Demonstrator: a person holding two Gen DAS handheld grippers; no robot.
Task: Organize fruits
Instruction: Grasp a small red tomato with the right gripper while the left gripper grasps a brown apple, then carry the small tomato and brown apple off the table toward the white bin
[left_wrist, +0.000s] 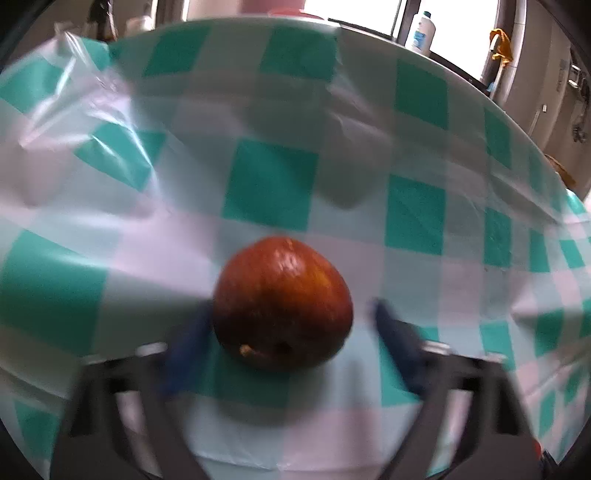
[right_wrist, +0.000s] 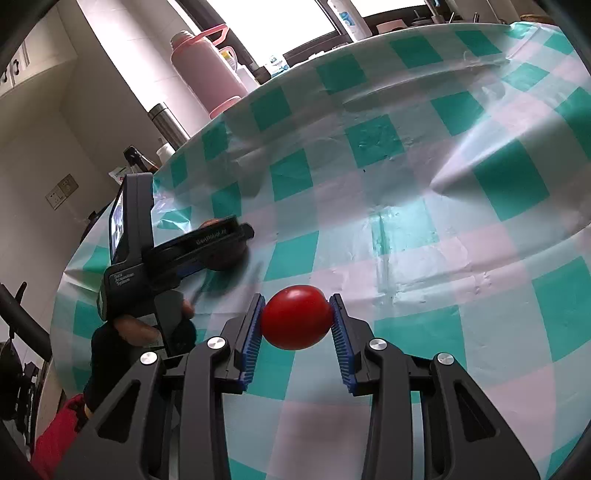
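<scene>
while the right claw (right_wrist: 296, 322) grips a glossy red tomato (right_wrist: 296, 317) at lower centre above the checked tabletop (right_wrist: 461, 206), the left claw (left_wrist: 286, 325) gapes around a brown-orange round fruit (left_wrist: 282, 302); no sorting place shows, so little looks done.

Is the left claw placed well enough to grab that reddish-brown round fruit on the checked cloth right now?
Probably yes. The left claw is open with the reddish-brown round fruit between its blue pads, and nothing lies between them. The right claw is busy, shut on a red tomato.
</scene>
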